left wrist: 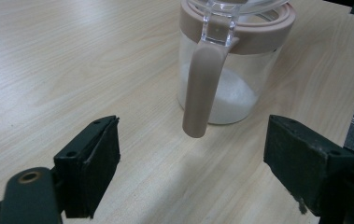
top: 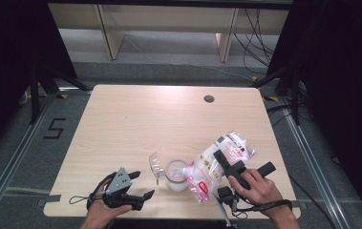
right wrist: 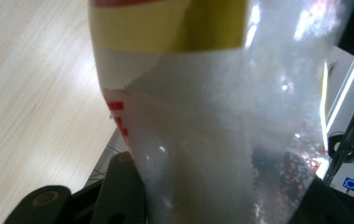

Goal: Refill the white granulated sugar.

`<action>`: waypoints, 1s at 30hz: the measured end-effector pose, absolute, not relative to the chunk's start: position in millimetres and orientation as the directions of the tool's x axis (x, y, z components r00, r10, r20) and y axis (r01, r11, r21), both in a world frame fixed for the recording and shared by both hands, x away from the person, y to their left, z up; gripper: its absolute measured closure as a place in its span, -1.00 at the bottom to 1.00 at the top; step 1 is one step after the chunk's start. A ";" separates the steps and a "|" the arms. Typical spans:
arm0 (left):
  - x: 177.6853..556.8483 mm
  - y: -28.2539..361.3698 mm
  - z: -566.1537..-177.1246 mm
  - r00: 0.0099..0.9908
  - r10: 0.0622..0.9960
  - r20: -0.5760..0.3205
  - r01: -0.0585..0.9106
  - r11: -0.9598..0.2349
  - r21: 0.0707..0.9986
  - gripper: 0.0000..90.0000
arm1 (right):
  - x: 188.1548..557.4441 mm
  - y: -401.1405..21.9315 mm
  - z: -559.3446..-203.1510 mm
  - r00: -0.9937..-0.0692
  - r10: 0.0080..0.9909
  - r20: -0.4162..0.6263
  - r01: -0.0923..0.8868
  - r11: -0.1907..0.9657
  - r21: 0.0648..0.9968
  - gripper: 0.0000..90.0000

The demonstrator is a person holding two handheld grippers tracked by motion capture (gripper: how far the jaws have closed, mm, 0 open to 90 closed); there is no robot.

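A clear jar (top: 176,175) with a beige rim and handle stands near the table's front edge, its clear lid (top: 155,165) flipped open to the left. It holds some white granules (left wrist: 230,95). My left gripper (top: 143,184) lies open just left of the jar, apart from it; in the left gripper view my left gripper (left wrist: 191,168) has the jar's handle (left wrist: 202,88) ahead of its two spread jaws. My right gripper (top: 224,157) is shut on a clear bag of white granules (top: 219,164), tilted with its lower end by the jar's mouth. The bag (right wrist: 212,116) shows yellow and red print up close.
The wooden table (top: 135,119) has a round cable hole (top: 209,98) at the back right. Black stand legs (top: 40,81) flank both sides, a "5" mark (top: 54,128) is on the floor at left, and cables (top: 260,43) hang at the back right.
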State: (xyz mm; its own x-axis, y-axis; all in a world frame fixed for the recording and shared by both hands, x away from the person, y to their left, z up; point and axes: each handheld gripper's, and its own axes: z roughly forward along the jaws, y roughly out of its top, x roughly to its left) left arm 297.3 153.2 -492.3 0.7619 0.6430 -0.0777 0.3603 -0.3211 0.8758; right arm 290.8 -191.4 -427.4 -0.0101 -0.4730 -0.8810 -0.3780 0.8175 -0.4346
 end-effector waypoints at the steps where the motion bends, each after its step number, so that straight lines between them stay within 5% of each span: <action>1: 296.9 152.7 -492.1 0.762 0.643 -0.079 0.361 -0.320 0.876 -0.60 | 290.8 -191.0 -426.8 -0.010 -0.475 -0.880 -0.379 0.816 -0.436 0.39; 30: 296.4 152.7 -491.7 0.758 0.648 -0.072 0.361 -0.325 0.874 -0.60 | 290.9 -190.3 -426.0 -0.002 -0.492 -0.870 -0.376 0.807 -0.456 0.40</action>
